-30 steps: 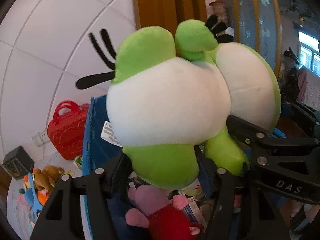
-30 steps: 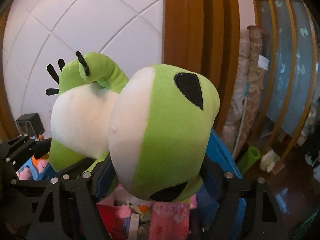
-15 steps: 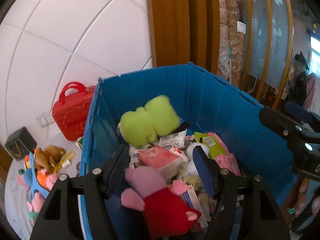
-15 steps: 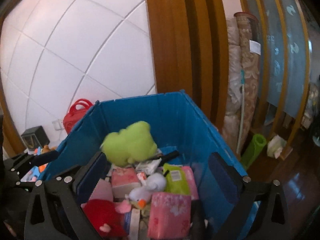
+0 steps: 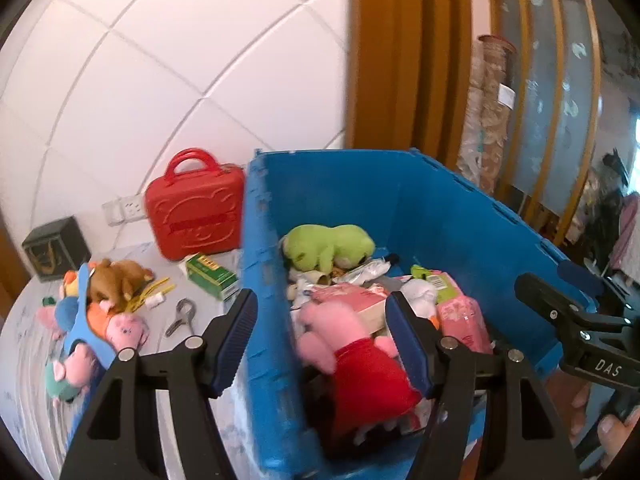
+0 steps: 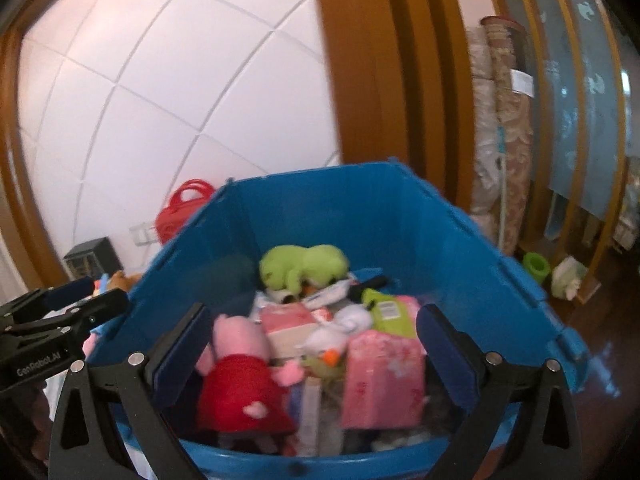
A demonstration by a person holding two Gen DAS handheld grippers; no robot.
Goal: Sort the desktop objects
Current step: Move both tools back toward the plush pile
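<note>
A green and white frog plush lies at the back of the blue bin, also in the right wrist view inside the bin. A pink pig plush in a red dress lies at the bin's front. My left gripper is open and empty, straddling the bin's left wall. My right gripper is open and empty above the bin's front. Each gripper shows at the edge of the other's view.
On the table left of the bin lie a pile of plush toys, a green box, a metal tool, a red case and a dark box. Pink packets and a white duck fill the bin.
Both grippers held the frog plush one second ago, then let it go; it fell to the back of the bin. The left gripper has since shifted left over the bin wall.
</note>
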